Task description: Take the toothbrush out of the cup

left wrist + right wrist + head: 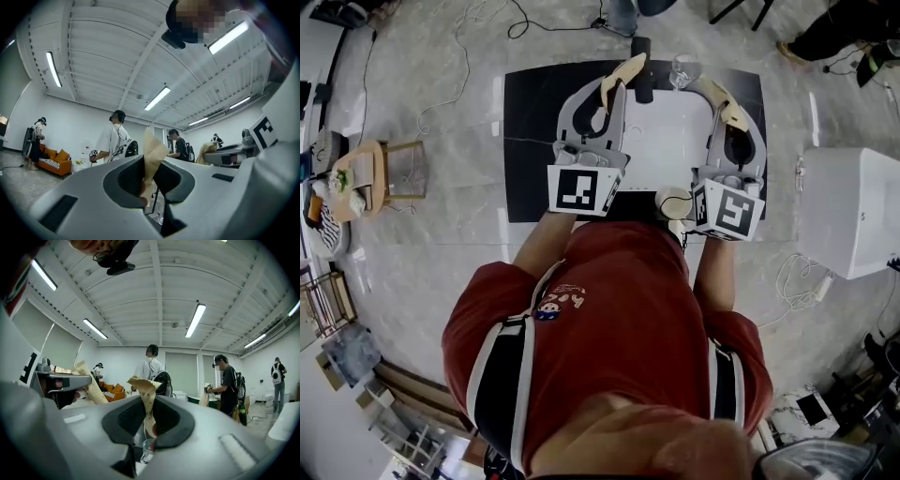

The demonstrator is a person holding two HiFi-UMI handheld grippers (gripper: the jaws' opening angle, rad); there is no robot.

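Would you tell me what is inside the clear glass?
The clear glass looks empty from above; no toothbrush shows in it. Its base is covered by the right gripper in that gripper's view.

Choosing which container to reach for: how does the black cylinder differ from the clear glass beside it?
The black cylinder is opaque and dark; the glass is clear. The cylinder looks narrower and taller than the glass. In the head view the cylinder is left of the glass. Both are at the far edge of the white board.
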